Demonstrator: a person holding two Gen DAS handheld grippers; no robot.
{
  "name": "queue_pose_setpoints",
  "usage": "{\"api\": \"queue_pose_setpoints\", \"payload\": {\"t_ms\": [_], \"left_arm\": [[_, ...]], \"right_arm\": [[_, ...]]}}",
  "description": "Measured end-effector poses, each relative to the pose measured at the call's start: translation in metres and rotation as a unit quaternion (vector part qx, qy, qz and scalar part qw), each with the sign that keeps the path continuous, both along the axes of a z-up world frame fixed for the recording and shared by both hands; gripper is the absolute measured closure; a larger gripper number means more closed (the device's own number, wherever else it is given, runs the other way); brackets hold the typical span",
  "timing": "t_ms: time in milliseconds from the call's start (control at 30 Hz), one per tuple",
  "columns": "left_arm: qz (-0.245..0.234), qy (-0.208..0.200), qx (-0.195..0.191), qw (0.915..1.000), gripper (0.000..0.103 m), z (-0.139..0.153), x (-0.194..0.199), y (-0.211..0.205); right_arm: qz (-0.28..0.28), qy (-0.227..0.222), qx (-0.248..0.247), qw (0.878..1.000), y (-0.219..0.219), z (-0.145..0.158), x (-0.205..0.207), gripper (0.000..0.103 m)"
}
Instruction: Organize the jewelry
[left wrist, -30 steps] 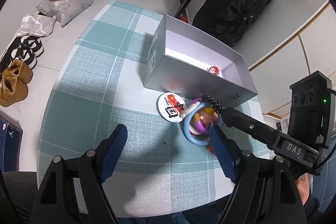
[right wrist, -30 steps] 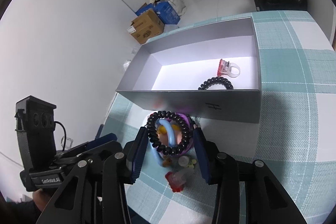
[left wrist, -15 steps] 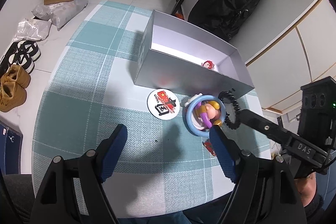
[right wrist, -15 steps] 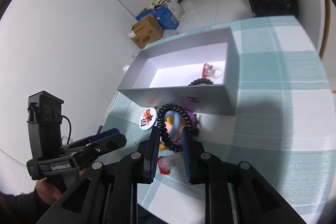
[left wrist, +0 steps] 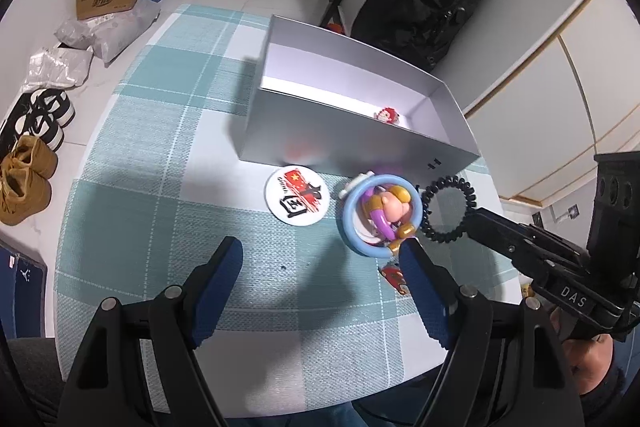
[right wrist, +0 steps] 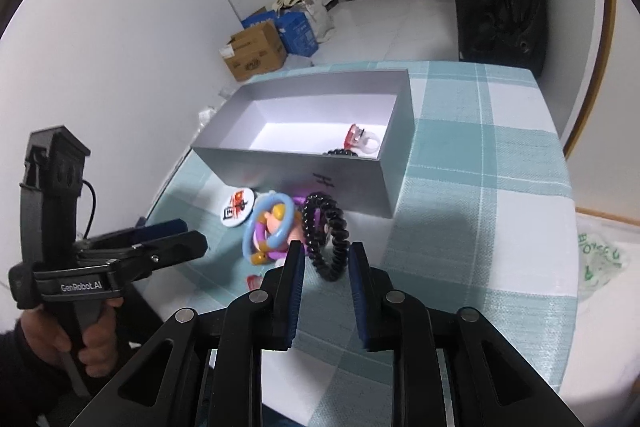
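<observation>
Progress: partway. Box [right wrist: 320,163] sits toward the far side of the bench [right wrist: 500,211], open top, and already holds a red-topped ring [right wrist: 362,139] and a black coil tie [right wrist: 342,153], both at its right end near the front wall. From the left wrist view only a red bit [left wrist: 387,115] shows over the wall.

Right gripper [right wrist: 326,267] has its fingers narrow, pinching a second black coil [right wrist: 326,239] by its lower arc. The coil is lifted clear of the bench, just short of the box's front wall, near its right corner. It stands roughly on edge; the ring plane runs about along the fingers toward the box, and the hole faces sideways. No real long axis, it's round.

Left gripper [left wrist: 320,263] is wide open and empty, hovering over the near bench.

Still out on the bench in front of the box: round badge [left wrist: 297,195], blue hoop [left wrist: 362,223] with a purple-and-yellow toy figure inside it, and a small red piece [left wrist: 394,275] nearer the front edge.

Likely next: carry the coil over the front wall and drop it in, then clear the rest.
</observation>
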State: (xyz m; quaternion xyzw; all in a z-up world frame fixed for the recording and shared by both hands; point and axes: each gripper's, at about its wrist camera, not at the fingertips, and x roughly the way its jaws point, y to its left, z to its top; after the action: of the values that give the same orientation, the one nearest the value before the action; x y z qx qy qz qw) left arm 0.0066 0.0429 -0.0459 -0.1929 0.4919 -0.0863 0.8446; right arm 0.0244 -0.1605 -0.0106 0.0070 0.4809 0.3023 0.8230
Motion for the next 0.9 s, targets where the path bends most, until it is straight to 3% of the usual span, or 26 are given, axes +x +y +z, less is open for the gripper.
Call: {"api": "queue_pose_setpoints", "payload": {"t_ms": [233,300,367,400,600,700,733,900], "left_arm": [[-0.045,0.006,0.001,0.999,0.026,-0.004,-0.001,-0.017],[-0.068,0.012,0.005,0.9976,0.026,-0.007,-0.001,-0.026],[-0.082,0.016,0.007,0.9965,0.026,-0.01,-0.002,-0.032],[-0.086,0.016,0.01,0.9962,0.026,-0.01,-0.003,-0.034],[-0.096,0.003,0.024,0.995,0.026,-0.01,0.001,-0.044],[-0.103,-0.001,0.036,0.994,0.026,-0.01,0.003,-0.049],[-0.107,-0.003,0.04,0.9935,0.026,-0.01,0.003,-0.051],[-0.124,-0.014,0.073,0.9894,0.027,-0.01,0.002,-0.068]], "right_arm": [[-0.005,0.032,0.034,0.999,-0.002,-0.011,0.012,0.081],[-0.013,0.045,0.05,0.998,-0.007,-0.013,0.016,0.084],[-0.015,0.054,0.057,0.997,-0.009,-0.016,0.019,0.096],[-0.013,0.057,0.055,0.997,-0.008,-0.017,0.019,0.095],[-0.01,0.04,0.039,0.998,-0.008,-0.012,0.017,0.096],[-0.018,0.029,0.053,0.998,-0.015,-0.004,0.016,0.098],[-0.02,0.025,0.056,0.998,-0.016,-0.001,0.015,0.103],[-0.024,0.014,0.067,0.997,-0.026,0.008,0.009,0.103]]}}
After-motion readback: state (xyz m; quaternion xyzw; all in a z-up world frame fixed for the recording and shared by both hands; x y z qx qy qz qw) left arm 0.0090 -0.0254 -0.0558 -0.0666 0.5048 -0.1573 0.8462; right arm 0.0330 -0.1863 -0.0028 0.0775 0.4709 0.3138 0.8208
